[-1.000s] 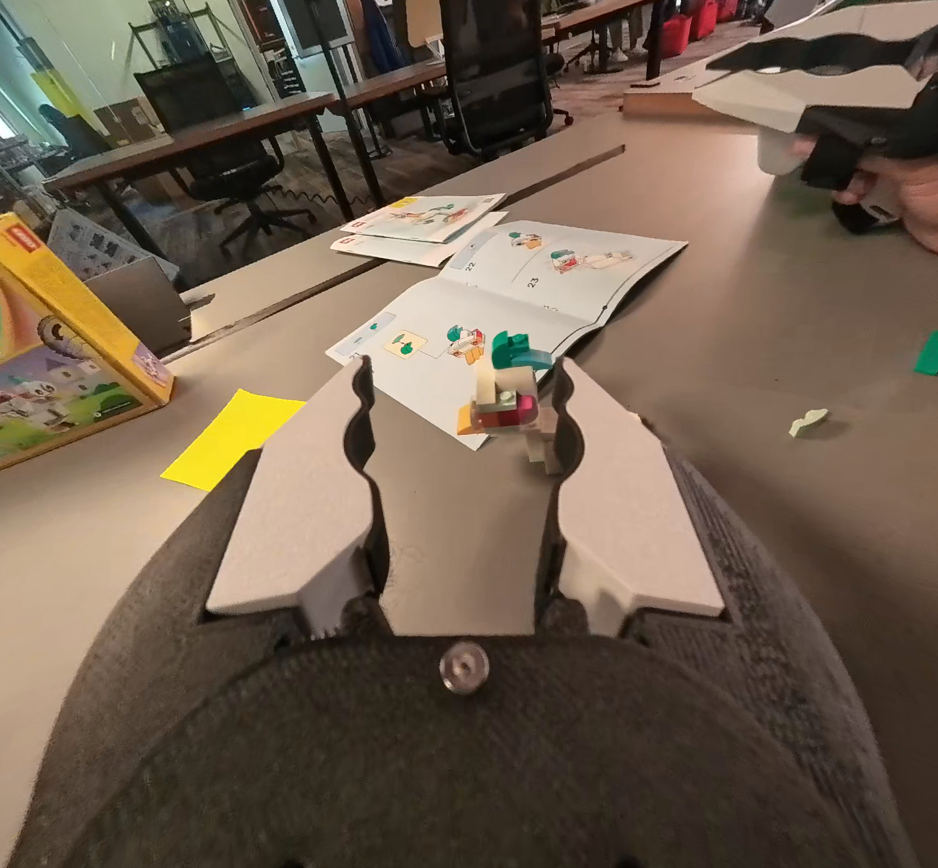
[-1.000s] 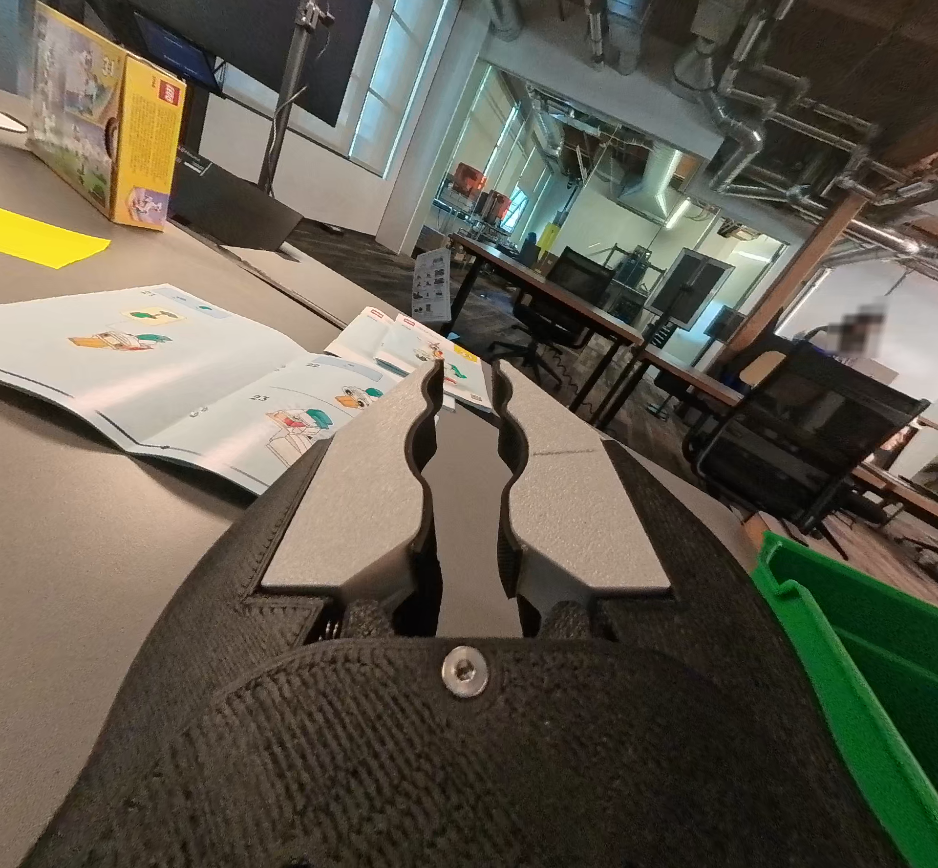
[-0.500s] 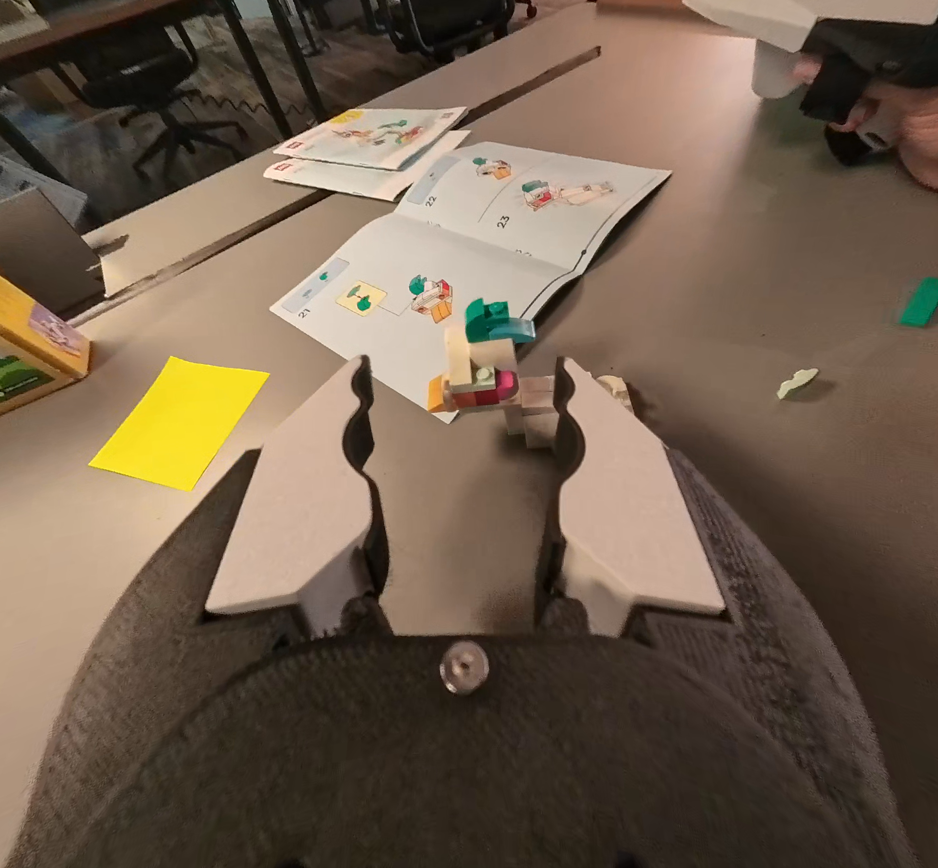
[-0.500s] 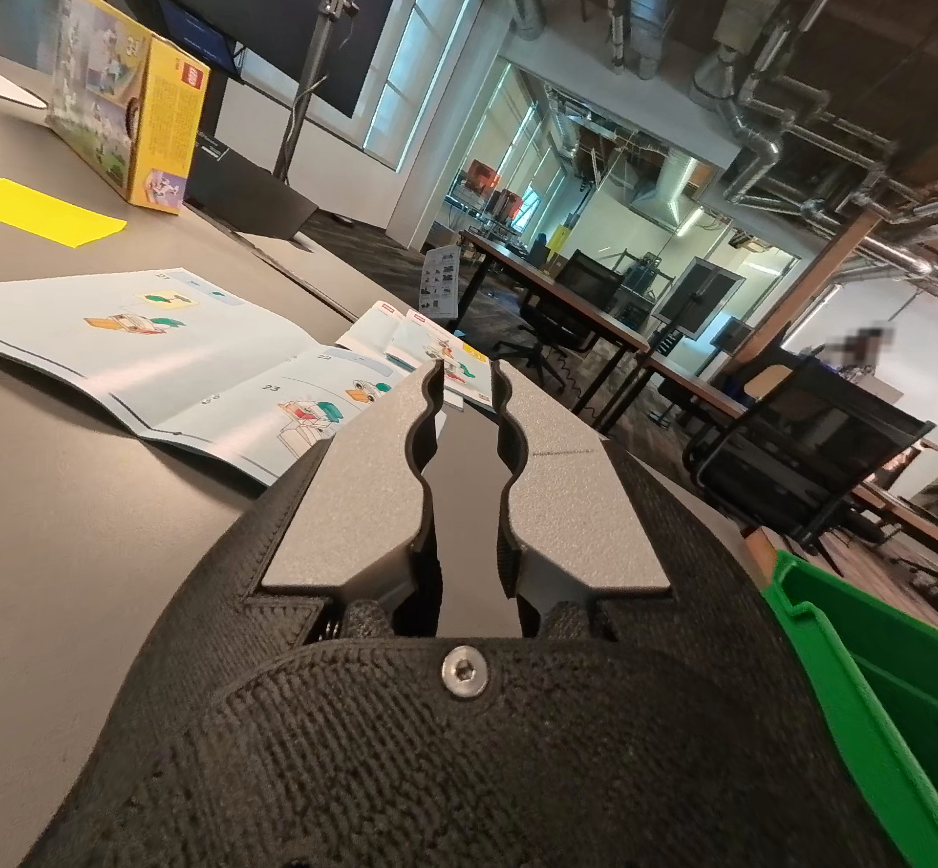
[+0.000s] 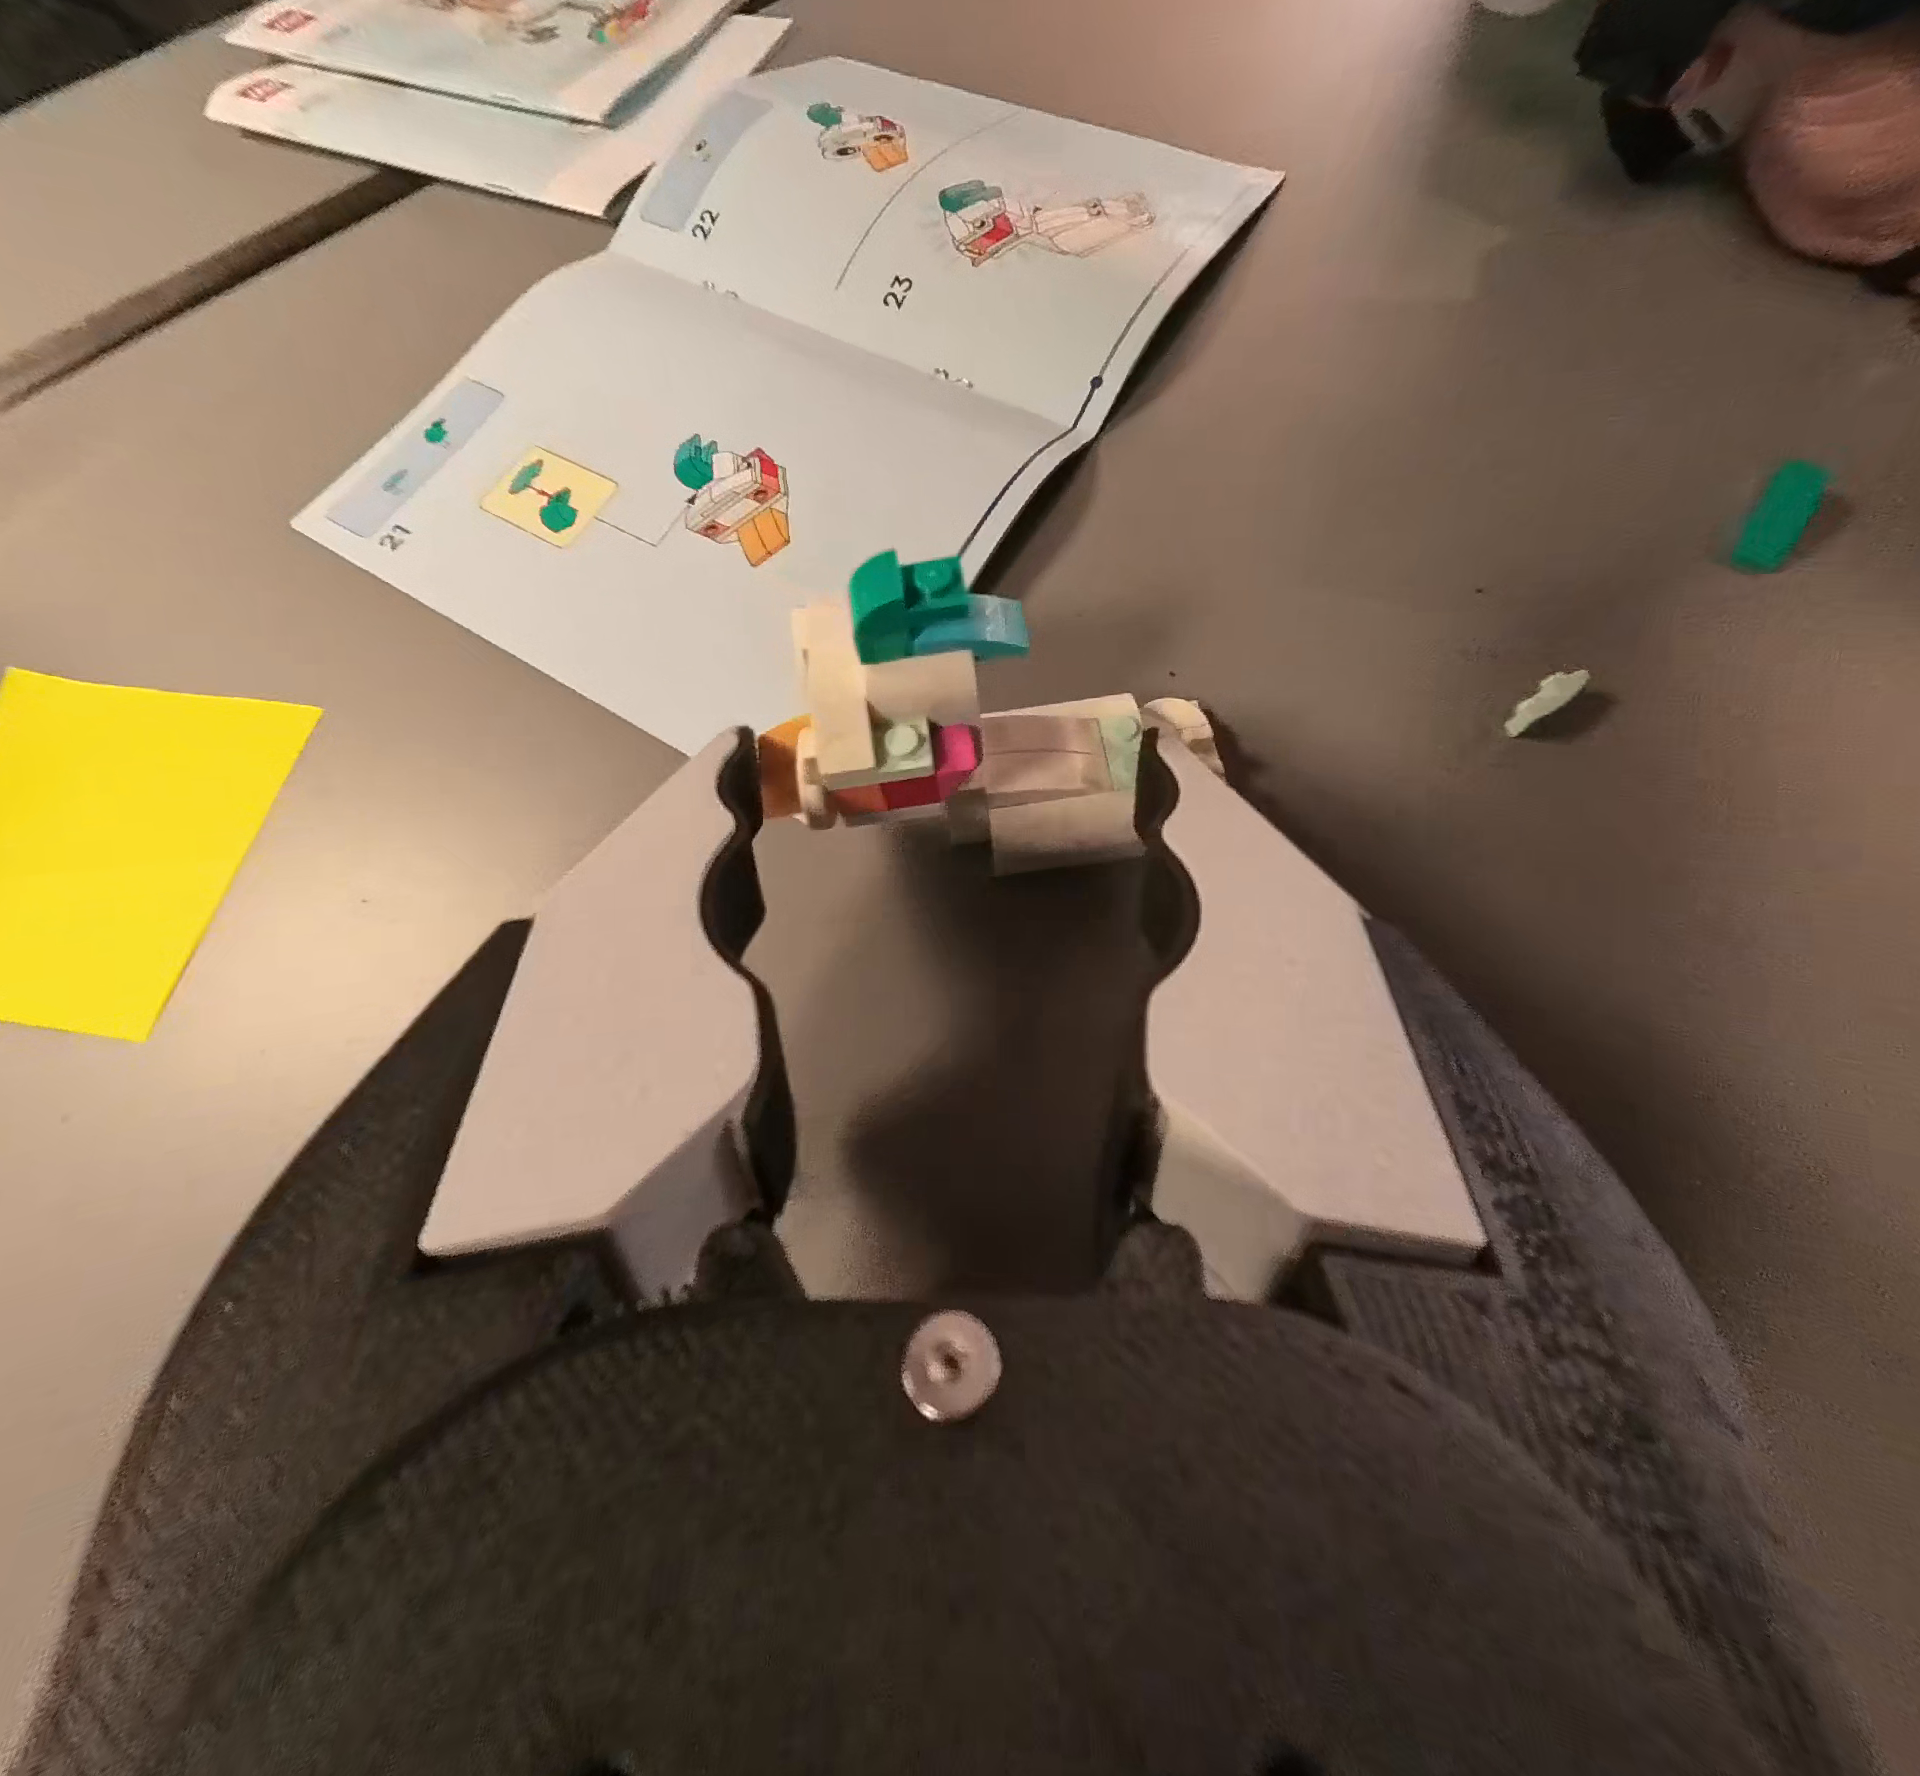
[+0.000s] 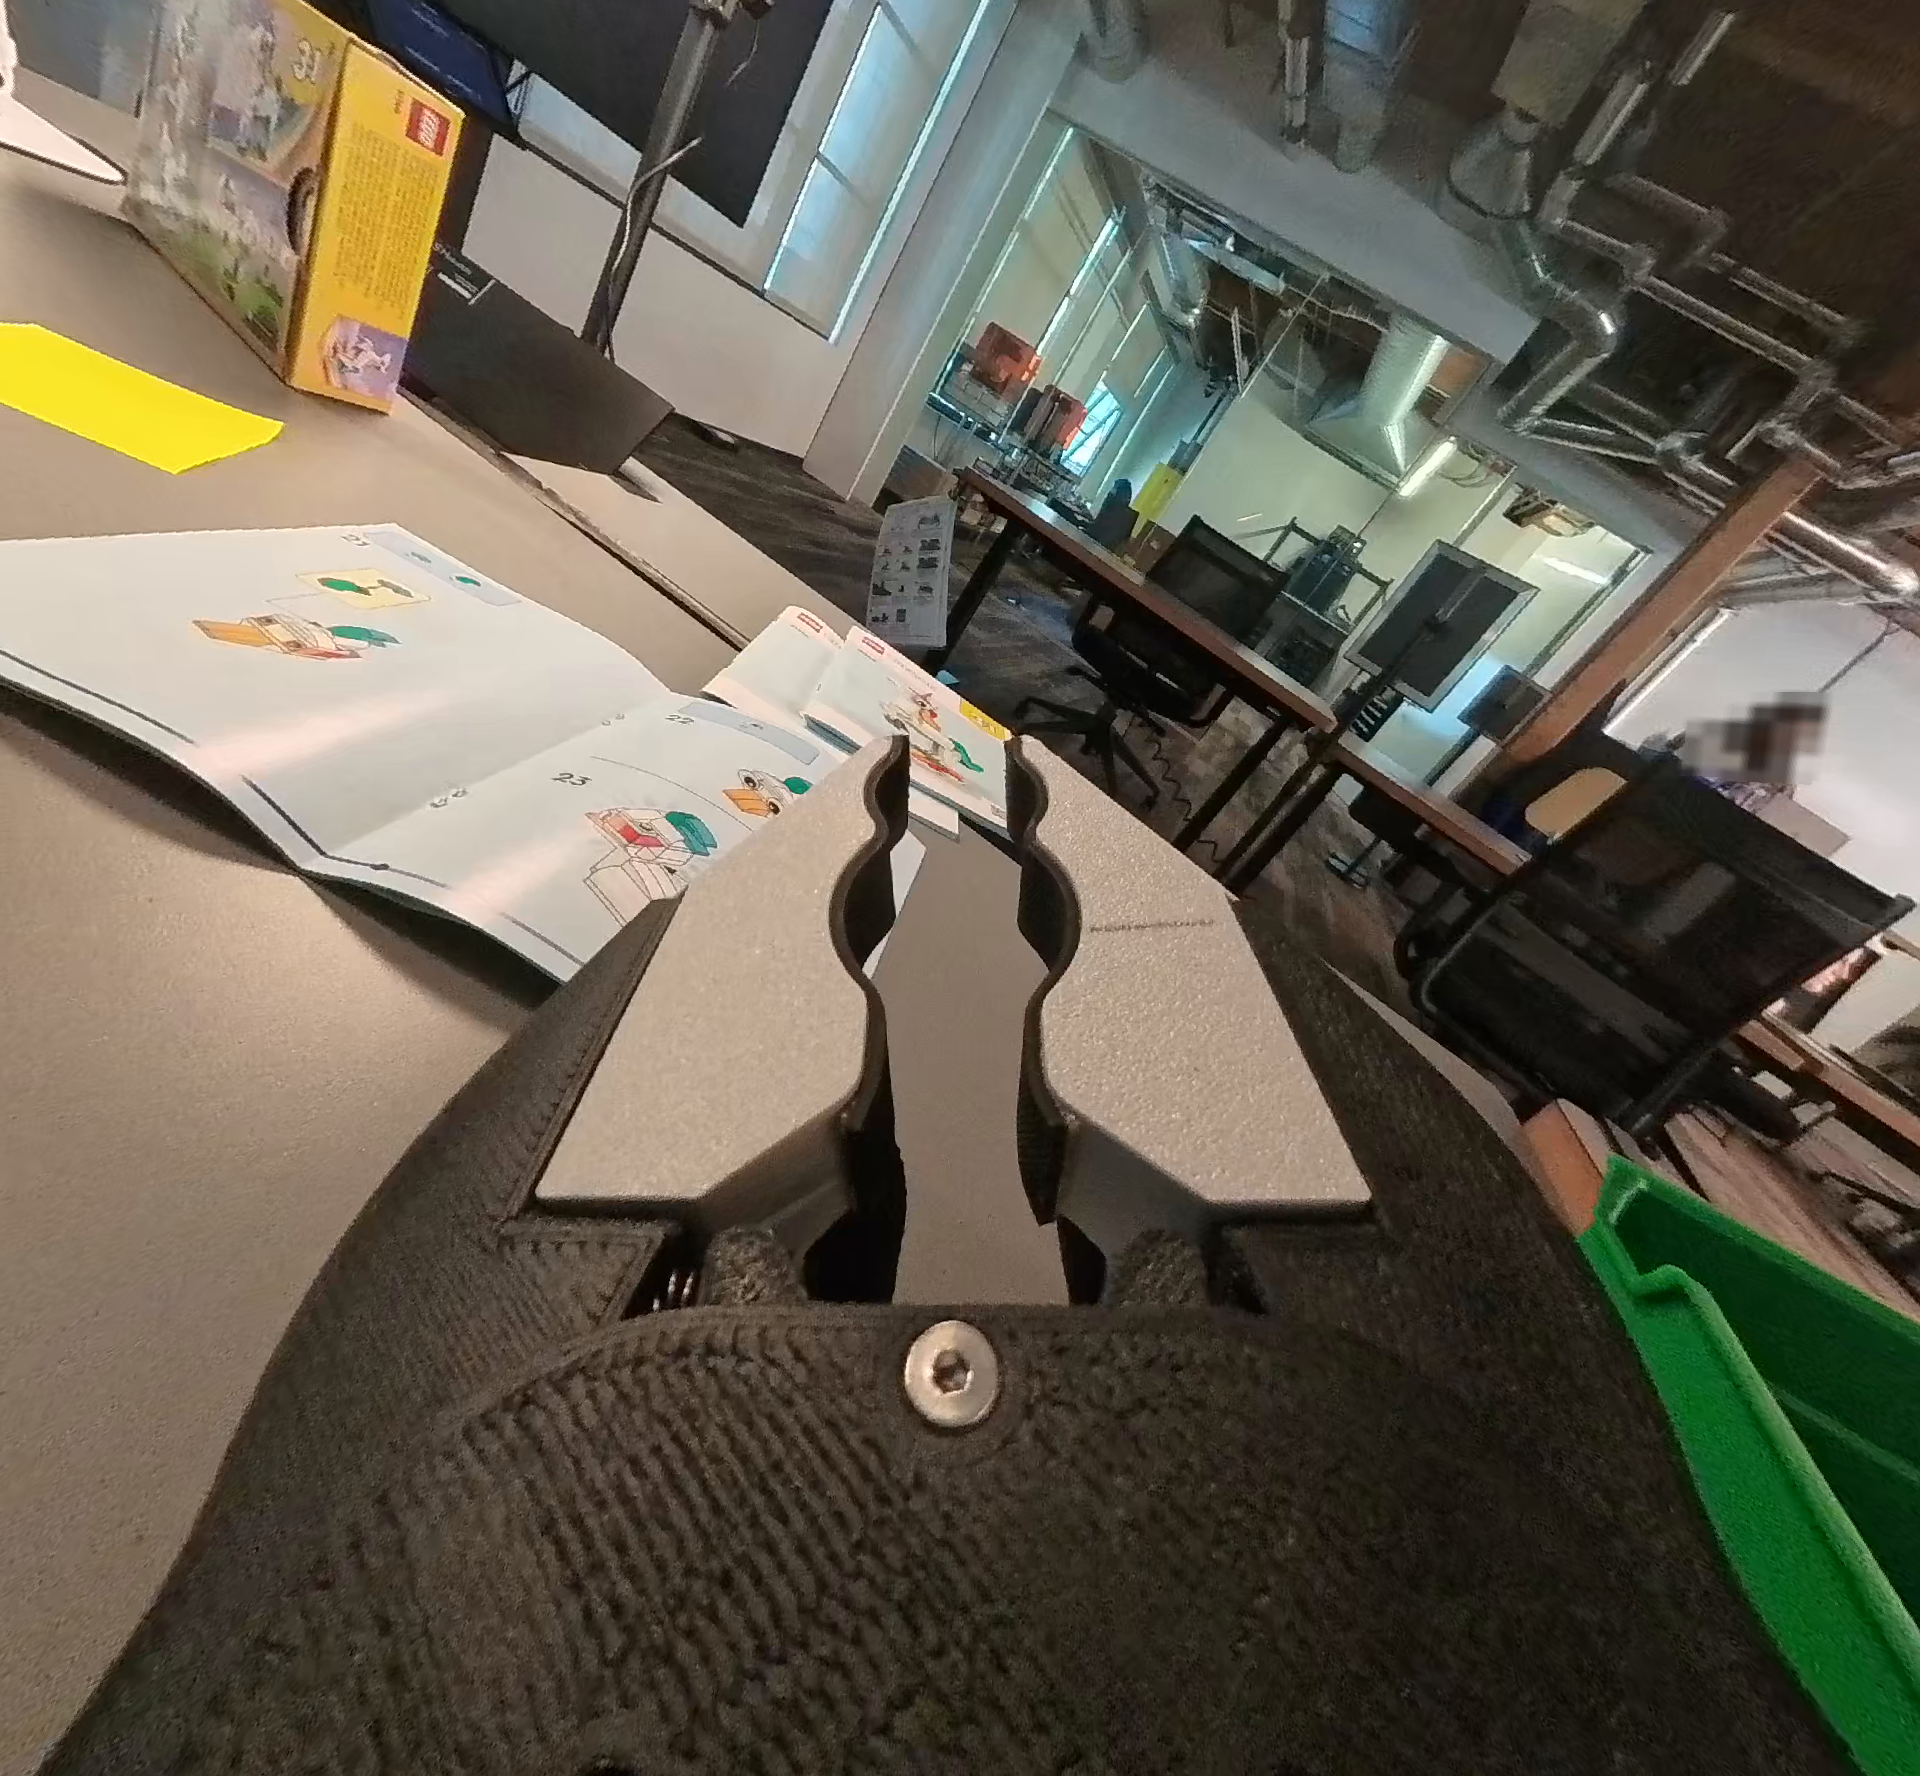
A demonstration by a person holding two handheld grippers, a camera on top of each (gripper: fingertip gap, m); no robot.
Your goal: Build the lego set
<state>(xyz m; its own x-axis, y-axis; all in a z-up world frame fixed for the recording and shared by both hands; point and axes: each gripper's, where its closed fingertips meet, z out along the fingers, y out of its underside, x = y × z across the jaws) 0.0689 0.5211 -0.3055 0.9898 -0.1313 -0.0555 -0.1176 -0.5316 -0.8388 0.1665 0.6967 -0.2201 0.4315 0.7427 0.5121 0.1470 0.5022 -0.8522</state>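
Lego model point(image 5: 914, 739) — between left gripper point(image 5: 951, 770) tips

— Where does the lego model point(image 5: 914, 739) stand?

— On the grey table point(image 5: 1403, 895), touching the near edge of the open instruction booklet point(image 5: 790, 355), at the corner nearest the camera.

— What does it look like?

— A small upright build: white body bricks, an orange brick at its left end, a pink and red patch in the middle, and teal and green curved pieces on top.

— Any loose parts?

— A green flat piece point(image 5: 1779, 516) lies well to the right of the booklet, and a pale mint piece point(image 5: 1548, 703) sits on the table nearer the model, right of it.
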